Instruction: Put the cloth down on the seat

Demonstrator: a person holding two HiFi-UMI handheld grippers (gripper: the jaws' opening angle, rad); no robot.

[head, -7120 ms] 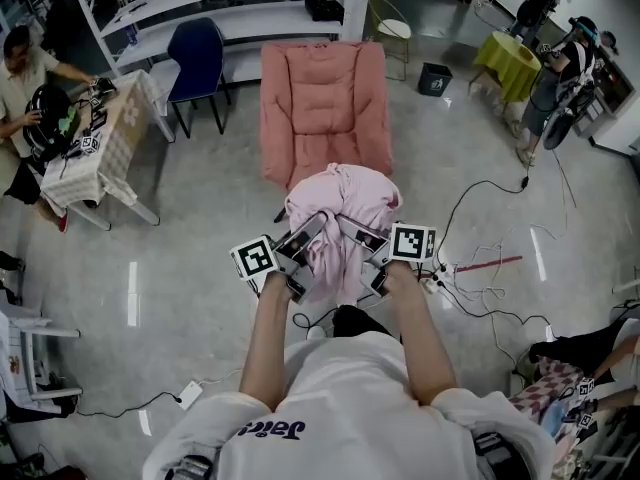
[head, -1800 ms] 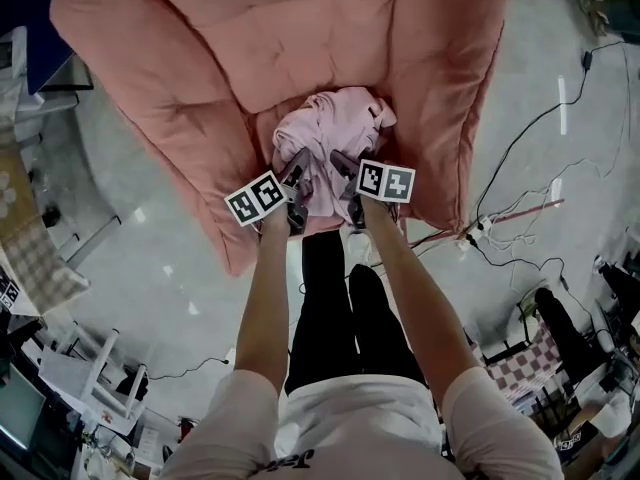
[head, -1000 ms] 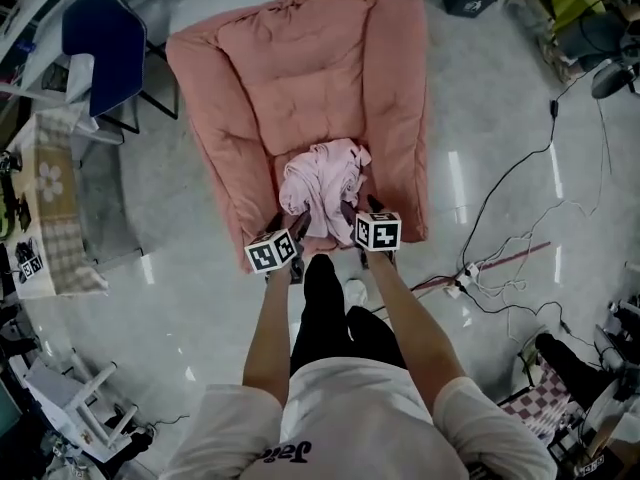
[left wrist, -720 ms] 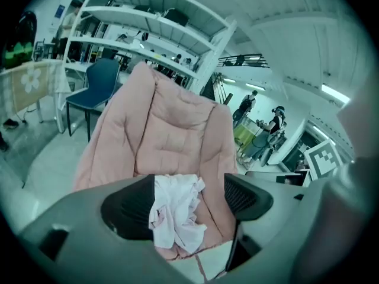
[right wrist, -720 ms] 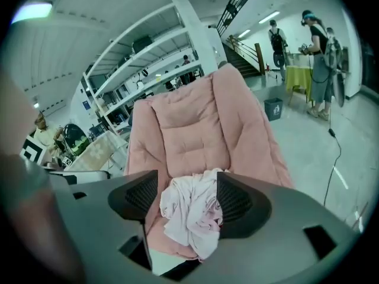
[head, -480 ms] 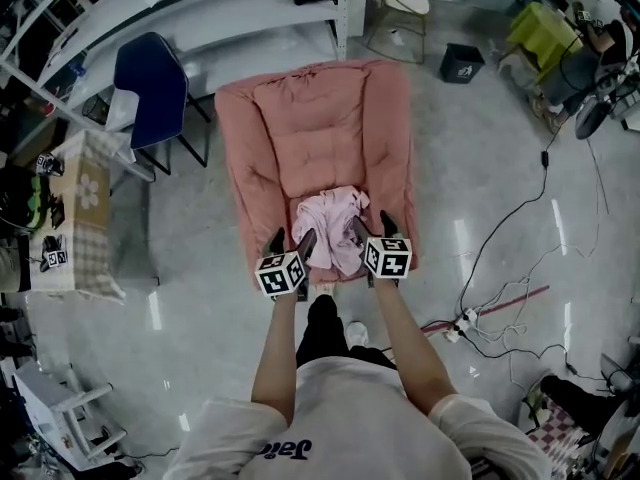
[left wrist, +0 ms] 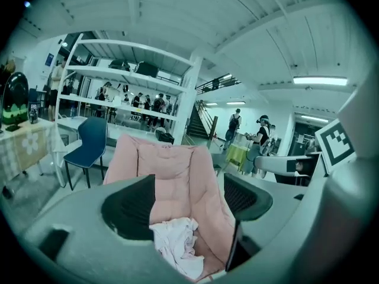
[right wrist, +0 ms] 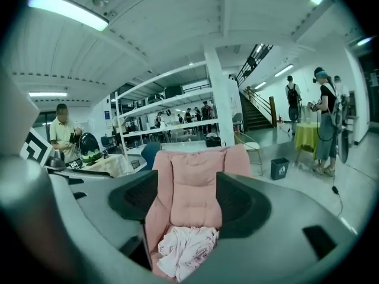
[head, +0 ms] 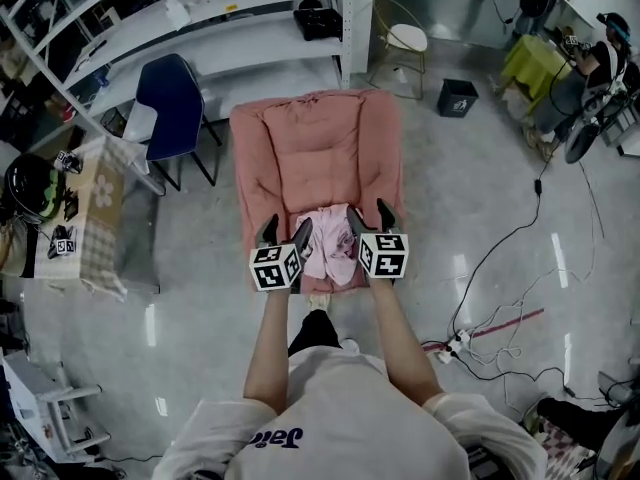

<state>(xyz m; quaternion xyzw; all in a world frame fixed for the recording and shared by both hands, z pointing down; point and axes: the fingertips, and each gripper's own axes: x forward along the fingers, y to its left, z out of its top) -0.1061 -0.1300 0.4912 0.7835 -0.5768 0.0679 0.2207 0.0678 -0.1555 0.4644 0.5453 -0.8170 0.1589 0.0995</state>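
The cloth (head: 328, 253) is lying crumpled at the armchair's (head: 318, 148) 6 o'clock seat edge, probably let go for good. The left gripper (head: 286, 230) at its 9 o'clock and the right gripper (head: 368, 216) at 3 are gaping empty, hovering clear.

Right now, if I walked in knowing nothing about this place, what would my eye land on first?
The big pink armchair in the middle of the room, with a crumpled pale pink cloth lying on its seat. Just in front of the seat hover the left gripper and right gripper, each carrying a black-and-white patterned cube, jaws apart and empty. A blue chair stands off to the left by the white shelves.
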